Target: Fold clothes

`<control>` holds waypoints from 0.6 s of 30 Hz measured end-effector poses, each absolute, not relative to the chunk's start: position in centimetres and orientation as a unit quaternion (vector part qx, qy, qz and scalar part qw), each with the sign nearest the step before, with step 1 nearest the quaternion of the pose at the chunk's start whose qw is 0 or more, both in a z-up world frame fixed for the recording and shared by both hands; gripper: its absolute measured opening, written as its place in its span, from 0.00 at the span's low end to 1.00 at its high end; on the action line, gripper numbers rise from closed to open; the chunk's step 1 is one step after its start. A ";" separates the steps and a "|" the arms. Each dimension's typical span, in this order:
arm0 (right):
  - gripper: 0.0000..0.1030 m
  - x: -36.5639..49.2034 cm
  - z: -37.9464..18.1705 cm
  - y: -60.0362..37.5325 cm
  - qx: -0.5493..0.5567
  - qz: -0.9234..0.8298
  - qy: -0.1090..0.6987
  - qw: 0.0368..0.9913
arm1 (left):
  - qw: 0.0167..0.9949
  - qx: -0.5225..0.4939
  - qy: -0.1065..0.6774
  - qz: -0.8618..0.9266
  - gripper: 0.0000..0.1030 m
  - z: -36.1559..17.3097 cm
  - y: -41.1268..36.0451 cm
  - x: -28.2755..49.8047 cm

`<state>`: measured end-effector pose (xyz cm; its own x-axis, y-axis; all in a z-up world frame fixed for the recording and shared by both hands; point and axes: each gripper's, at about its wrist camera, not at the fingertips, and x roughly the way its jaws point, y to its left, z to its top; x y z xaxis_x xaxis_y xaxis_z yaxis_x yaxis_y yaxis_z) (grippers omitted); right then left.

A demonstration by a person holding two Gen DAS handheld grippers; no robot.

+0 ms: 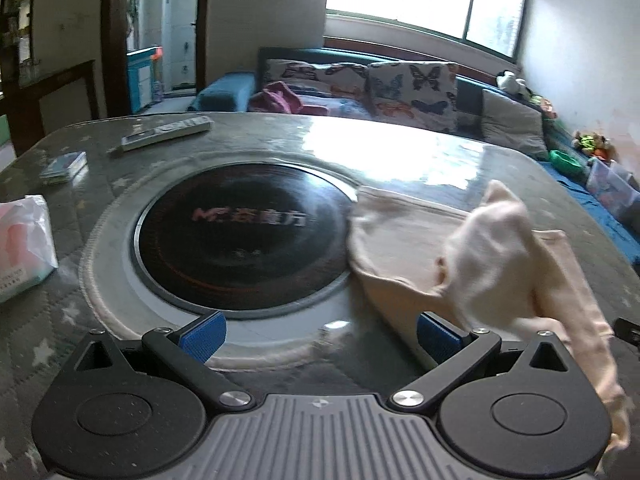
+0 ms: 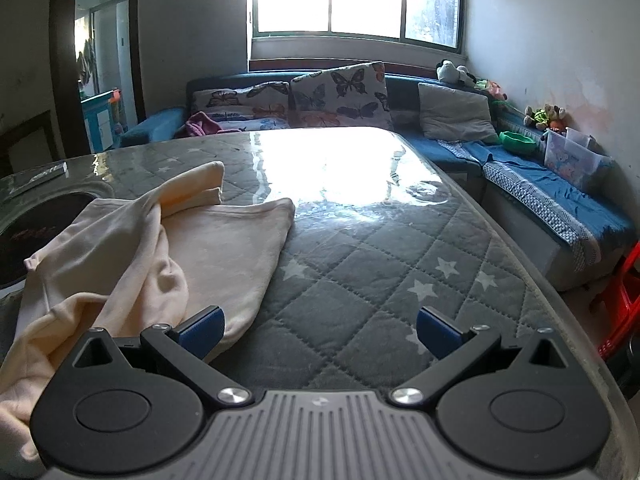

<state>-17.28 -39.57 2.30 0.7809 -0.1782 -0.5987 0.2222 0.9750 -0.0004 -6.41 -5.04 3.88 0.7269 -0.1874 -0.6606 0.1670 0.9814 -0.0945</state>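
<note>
A cream garment [image 1: 472, 256] lies crumpled on the quilted table, partly over the round cooktop's right edge; in the left wrist view it is blurred and drapes beside the right finger. My left gripper [image 1: 320, 336] is open and empty, its right fingertip touching or next to the cloth. In the right wrist view the same garment [image 2: 168, 248] lies at the left, bunched with a sleeve folded across it. My right gripper [image 2: 320, 332] is open and empty over the grey starred cover, its left fingertip at the garment's near edge.
A black round induction cooktop [image 1: 240, 240] is set in the table. A remote [image 1: 168, 134], a small box [image 1: 64, 166] and a tissue pack [image 1: 24, 244] lie at the left. A blue sofa [image 2: 540, 184] with cushions runs behind and to the right. A red stool [image 2: 620, 304] stands at the right.
</note>
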 end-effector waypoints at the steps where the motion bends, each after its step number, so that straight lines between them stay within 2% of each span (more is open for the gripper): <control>1: 1.00 -17.4 2.4 -39.5 0.037 -0.105 0.313 0.943 | 0.929 -0.013 0.357 -0.099 1.00 3.9 -5.4 -6.6; 18: 1.00 -19.6 2.5 -37.6 0.038 -0.093 0.311 0.945 | 0.923 0.002 0.356 -0.145 1.00 4.8 -8.3 -8.3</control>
